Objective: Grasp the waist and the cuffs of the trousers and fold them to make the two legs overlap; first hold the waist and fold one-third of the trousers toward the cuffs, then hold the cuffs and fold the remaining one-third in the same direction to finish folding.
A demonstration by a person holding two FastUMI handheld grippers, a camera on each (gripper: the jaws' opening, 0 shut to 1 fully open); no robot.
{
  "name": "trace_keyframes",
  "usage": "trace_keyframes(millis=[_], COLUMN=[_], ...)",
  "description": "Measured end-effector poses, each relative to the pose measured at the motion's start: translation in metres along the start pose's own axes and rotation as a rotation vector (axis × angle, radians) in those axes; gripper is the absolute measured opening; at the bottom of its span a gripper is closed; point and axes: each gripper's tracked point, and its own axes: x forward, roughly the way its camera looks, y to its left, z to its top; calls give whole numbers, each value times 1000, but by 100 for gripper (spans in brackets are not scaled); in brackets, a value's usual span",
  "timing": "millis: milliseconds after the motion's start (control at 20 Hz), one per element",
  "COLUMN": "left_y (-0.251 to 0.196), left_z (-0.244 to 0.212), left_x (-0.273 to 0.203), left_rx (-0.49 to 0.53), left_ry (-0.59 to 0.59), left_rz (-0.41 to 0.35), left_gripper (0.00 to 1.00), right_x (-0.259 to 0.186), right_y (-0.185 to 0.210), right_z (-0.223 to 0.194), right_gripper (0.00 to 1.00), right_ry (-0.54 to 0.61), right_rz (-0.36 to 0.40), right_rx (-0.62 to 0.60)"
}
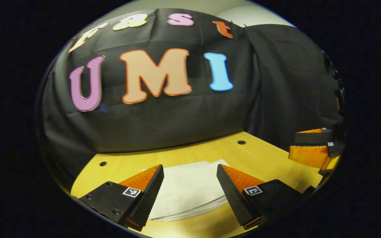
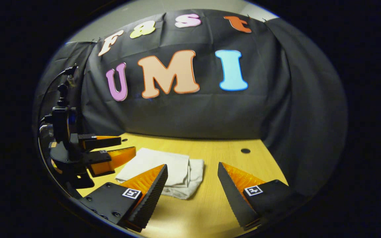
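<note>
We hold the left tongs (image 1: 190, 185) spread and empty above the tabletop (image 1: 260, 158), their fingers framing the trousers (image 1: 190, 191) without touching them. The right tongs (image 2: 192, 185) are spread and empty too, raised with the cloth just beyond and to their left. The trousers lie as a compact pale bundle with layered edges, flat on the wood near the middle of the booth. Since nothing is gripped and the stack looks already doubled over, we judge the folding finished, or very nearly so.
</note>
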Motion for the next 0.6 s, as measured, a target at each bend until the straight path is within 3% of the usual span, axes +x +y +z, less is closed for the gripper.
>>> trace_keyframes(millis=[100,350,600], left_y=[41,115,150], left_z=[17,51,64], left_x=[-25,-75,-100], left_rx=[3,17,11], left_ry=[-49,-158,-207], left_rz=[80,229,278], left_gripper=[96,99,96], right_x=[0,-10,-15], right_y=[18,57,77], right_z=[30,75,89], right_gripper=[93,97,96], right_ry=[-83,-197,-251], right_rz=[-14,-27,-49], right_rx=[-23,26,-6])
